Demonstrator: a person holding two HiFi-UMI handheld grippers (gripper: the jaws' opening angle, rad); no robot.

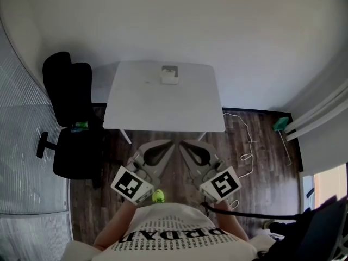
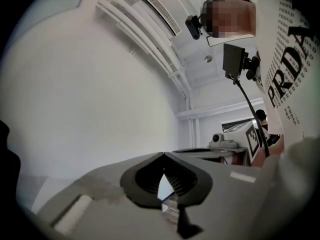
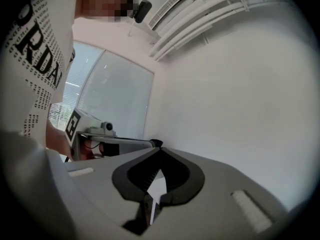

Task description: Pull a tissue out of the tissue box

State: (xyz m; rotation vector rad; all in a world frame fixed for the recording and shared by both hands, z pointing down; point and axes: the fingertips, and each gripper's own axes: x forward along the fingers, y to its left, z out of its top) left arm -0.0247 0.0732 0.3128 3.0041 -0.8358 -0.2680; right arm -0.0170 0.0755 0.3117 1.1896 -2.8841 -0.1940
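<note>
Far from the box, nothing pulled

Near the person's body, left gripper (image 1: 169,144) and right gripper (image 1: 185,144) are hanging clenched, empty. Beyond, the tissue box (image 1: 169,74) is sitting at the far edge of the white table (image 1: 141,107); approach, grasp and pull are waiting

One white table (image 1: 163,99) stands far off, with one tissue box (image 1: 169,74) on it; one black office chair (image 1: 70,118) is at the left; two grippers are near, the left gripper (image 1: 167,145) and the right gripper (image 1: 186,145); each carries one marker cube, two in all; one white cable (image 1: 247,140) and one green object (image 1: 280,124) lie on the floor at the right.
</note>
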